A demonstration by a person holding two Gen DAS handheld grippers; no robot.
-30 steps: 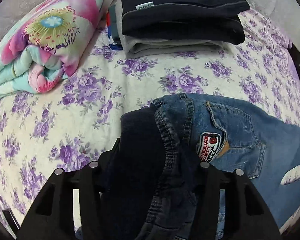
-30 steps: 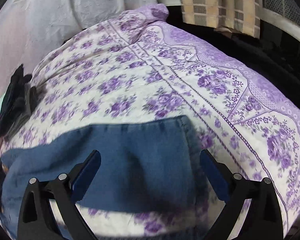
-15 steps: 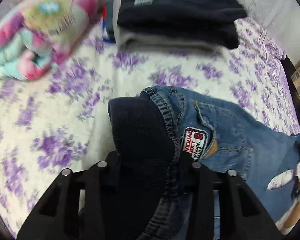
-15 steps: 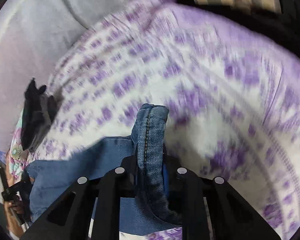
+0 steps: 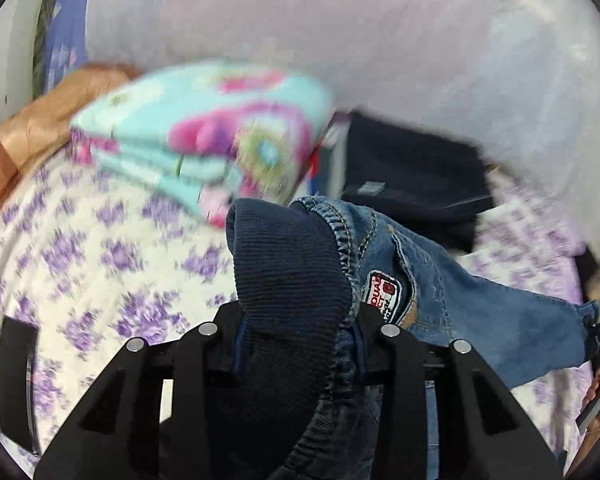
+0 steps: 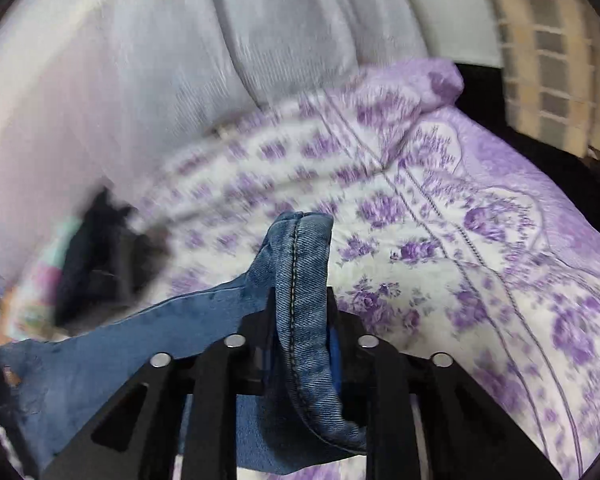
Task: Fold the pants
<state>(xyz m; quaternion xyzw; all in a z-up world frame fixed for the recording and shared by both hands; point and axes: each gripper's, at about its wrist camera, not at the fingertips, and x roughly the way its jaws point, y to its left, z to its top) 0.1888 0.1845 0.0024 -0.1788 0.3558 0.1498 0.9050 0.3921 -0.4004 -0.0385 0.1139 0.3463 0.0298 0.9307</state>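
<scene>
Though partial, "QUA" patch (image 5: 384,294) on jeans (image 5: 480,304)

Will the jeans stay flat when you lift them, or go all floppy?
Probably floppy: the jeans sag between the left hand-held gripper and right hand-held gripper. The thick hem bunches, so it likely won't slip, though both jaws are easing open.

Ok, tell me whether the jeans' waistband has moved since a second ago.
Yes. The left gripper has lifted the jeans' waistband: it now overlaps the folded floral blanket instead of lying well below it on the bedsheet.
</scene>
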